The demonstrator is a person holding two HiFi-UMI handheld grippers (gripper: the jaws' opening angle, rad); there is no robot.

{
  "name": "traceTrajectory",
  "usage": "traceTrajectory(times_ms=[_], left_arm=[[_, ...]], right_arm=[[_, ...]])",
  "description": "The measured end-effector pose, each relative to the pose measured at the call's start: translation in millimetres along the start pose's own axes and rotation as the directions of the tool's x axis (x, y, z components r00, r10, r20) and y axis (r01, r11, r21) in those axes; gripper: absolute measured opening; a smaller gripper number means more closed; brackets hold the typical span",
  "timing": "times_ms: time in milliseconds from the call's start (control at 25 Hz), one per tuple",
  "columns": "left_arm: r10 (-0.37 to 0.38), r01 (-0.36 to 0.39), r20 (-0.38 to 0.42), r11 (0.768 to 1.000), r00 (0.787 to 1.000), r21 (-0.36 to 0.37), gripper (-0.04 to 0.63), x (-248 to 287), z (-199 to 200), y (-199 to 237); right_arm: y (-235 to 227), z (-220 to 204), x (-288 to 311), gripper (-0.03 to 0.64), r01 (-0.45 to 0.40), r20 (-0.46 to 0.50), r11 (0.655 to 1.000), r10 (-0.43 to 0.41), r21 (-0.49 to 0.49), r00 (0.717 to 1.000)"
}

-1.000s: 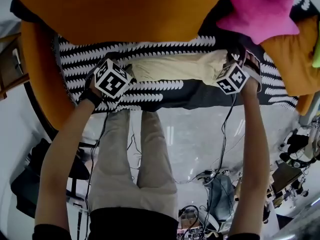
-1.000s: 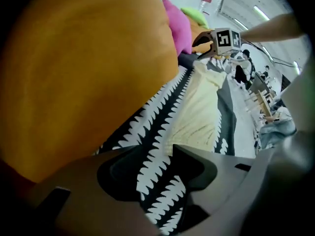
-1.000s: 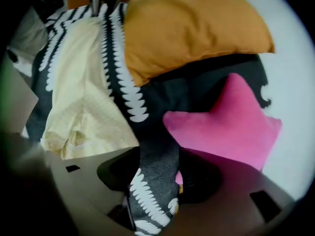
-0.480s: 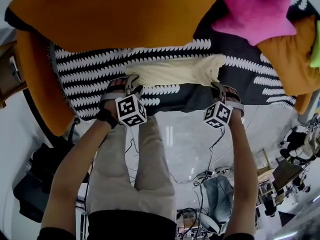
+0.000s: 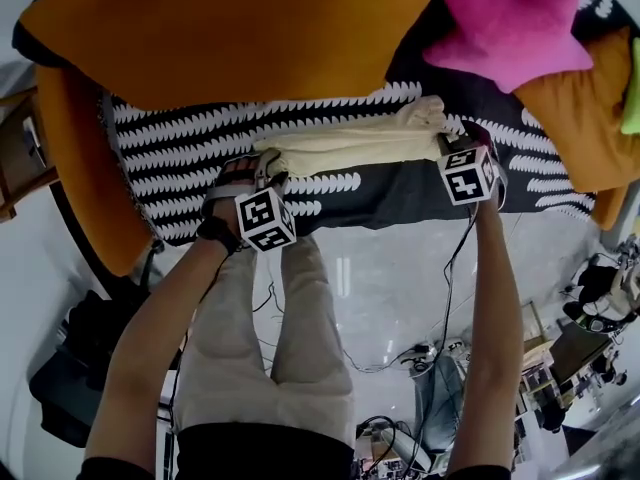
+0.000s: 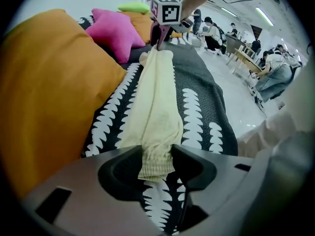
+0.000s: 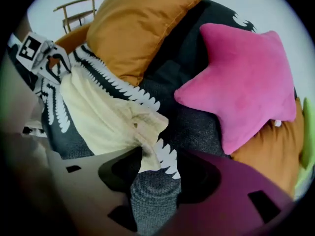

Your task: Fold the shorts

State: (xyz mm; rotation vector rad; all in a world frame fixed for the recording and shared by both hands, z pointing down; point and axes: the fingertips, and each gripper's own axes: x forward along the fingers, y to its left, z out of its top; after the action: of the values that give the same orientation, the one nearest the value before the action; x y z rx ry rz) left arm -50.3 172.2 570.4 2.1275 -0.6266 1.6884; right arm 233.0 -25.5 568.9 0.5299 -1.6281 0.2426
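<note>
Glossy pale flooring (image 5: 390,278) strewn with cables is seen below the edge of a seat that is covered by a black blanket (image 5: 180,158) printed with white leaf-like rows. A large orange cushion (image 5: 230,28) is propped at the back of the seat, and a pink star-shaped pillow (image 5: 510,23) is laid to its right in the head view, with a second orange cushion (image 5: 585,98) beside it. The shorts (image 5: 340,148), pale yellow, are stretched out on the blanket as a long narrow strip near the seat's front edge, and they are bunched up at the end nearest the star pillow. The left gripper (image 6: 156,156) is pointed steeply down and is clamped on the ribbed end of the shorts (image 6: 157,102), the fabric being pinched between both pads. The right gripper (image 7: 160,168) is held at the other end of the strip; its jaws are opening, and a crumpled corner of the shorts (image 7: 98,117) is seen against the jaw at the picture's left, while bare blanket shows in the gap before the other jaw, so the fabric is not pinched there. Both grippers' marker cubes (image 5: 265,218) are turned towards the head camera, and beige trouser legs (image 5: 260,338) are seen under the arms.
</note>
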Motion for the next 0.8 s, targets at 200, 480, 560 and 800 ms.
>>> traceTrajectory(times_ms=[200, 480, 560, 800], left_arm=[[0.065, -0.06, 0.061, 0.995, 0.996, -0.082, 0.21, -16.2, 13.9, 14.7], [0.133, -0.119, 0.112, 0.985, 0.985, -0.129, 0.288, -28.8, 16.1, 27.0], [0.122, -0.111, 0.116, 0.988, 0.986, -0.103, 0.291, -25.9, 14.7, 24.3], [0.09, -0.084, 0.12, 0.995, 0.989, -0.053, 0.29, -15.5, 15.0, 24.4]], right_arm=[[-12.8, 27.4, -30.2, 0.241, 0.163, 0.118, 0.977, -0.147, -0.134, 0.982], [-17.5, 49.7, -101.8, 0.055, 0.396, 0.344, 0.878, -0.471, 0.268, 0.812], [12.1, 58.6, -95.6, 0.017, 0.372, 0.381, 0.877, -0.47, 0.304, 0.796], [57.5, 57.9, -40.3, 0.015, 0.288, 0.317, 0.838, -0.461, 0.464, 0.829]])
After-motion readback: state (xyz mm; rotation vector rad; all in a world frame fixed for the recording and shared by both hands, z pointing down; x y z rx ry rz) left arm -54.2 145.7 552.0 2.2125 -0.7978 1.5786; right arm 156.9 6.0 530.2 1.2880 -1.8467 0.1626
